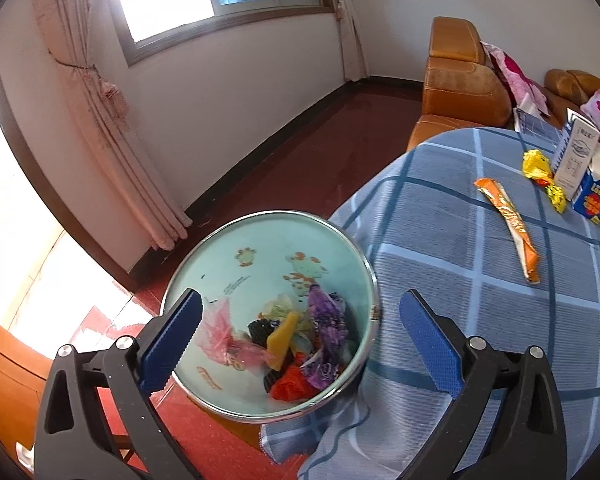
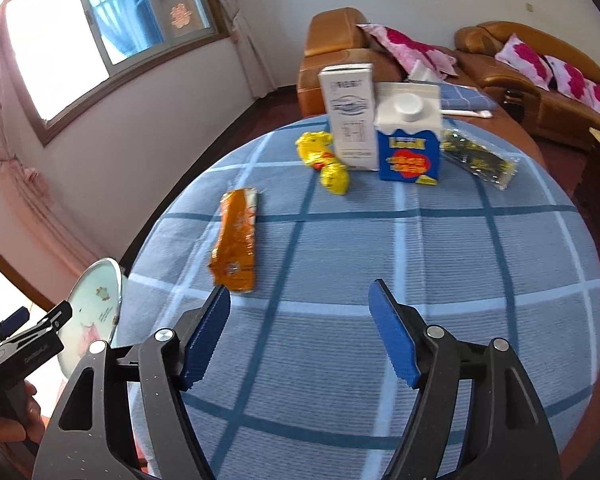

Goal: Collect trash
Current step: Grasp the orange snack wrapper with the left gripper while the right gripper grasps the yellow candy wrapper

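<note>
The left hand-held gripper [image 1: 300,316] hangs with its 2 blue pads spread wide and nothing between them, above the trash bin [image 1: 204,256], which stands on the red floor [image 1: 300,160] against the near left edge of the worktop [image 1: 440,248]. The bin holds a heap of crumpled wrappers [image 1: 296,344] in pink, purple, yellow and red; single pieces are hard to make out. The left pad covers part of the bin's rim, and the hanging blue checked cloth hides its right side.

The right hand-held gripper [image 2: 300,312] is also spread and empty, over the near part of the worktop. Just beyond its left fingertip lies an orange wrapper [image 2: 236,240], near the left edge. Toward the far edge lies a crumpled yellow wrapper [image 2: 324,156], touching or just beside a white carton [image 2: 350,112]. A blue carton [image 2: 408,152] with a white cap stands just right of that. Beside it lies a dark clear-edged packet [image 2: 478,158], its print too blurred to read. In the right wrist view only a slice of the bin shows at the left edge, cut off by the left hand-held gripper
</note>
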Demonstrator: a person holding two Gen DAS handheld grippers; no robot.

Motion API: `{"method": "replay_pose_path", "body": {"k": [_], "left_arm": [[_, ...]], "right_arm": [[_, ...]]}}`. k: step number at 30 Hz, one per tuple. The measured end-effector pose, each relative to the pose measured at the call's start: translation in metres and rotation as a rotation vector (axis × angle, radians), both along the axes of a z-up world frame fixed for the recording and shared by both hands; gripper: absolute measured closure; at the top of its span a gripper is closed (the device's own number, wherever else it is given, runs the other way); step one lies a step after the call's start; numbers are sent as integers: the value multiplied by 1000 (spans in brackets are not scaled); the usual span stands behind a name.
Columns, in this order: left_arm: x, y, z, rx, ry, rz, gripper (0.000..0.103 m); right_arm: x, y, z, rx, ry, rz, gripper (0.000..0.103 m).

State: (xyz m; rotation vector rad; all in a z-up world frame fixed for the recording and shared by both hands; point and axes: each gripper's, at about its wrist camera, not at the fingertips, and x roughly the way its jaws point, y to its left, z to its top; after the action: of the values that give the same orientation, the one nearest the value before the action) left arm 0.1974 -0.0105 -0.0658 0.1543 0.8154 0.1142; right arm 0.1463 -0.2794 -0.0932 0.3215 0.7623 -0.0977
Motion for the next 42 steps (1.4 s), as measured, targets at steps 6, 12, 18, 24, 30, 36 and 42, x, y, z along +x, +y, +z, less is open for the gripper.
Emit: {"method": "replay_pose_path", "body": {"k": [6, 12, 18, 24, 30, 36, 42], "left_arm": [[5, -19, -4, -14, 23, -40, 6], [13, -41, -15, -74, 57, -109, 6], [31, -71, -24, -122, 84, -161, 19], [57, -109, -24, -206, 97, -240, 33], [78, -147, -31, -252, 118, -302, 51], [96, -170, -55, -263, 173, -321, 79], [103, -171, -67, -320, 191, -373, 94]], "right_arm": [[-2, -20, -2, -14, -1, -35, 32], [1, -42, -5, -34, 8, -87, 34], [15, -54, -9, -46, 16, -93, 45], [30, -57, -15, -46, 23, -74, 52], [51, -67, -14, -41, 25, -75, 56], [69, -75, -16, -42, 28, -73, 56], [90, -73, -21, -37, 30, -60, 56]]}}
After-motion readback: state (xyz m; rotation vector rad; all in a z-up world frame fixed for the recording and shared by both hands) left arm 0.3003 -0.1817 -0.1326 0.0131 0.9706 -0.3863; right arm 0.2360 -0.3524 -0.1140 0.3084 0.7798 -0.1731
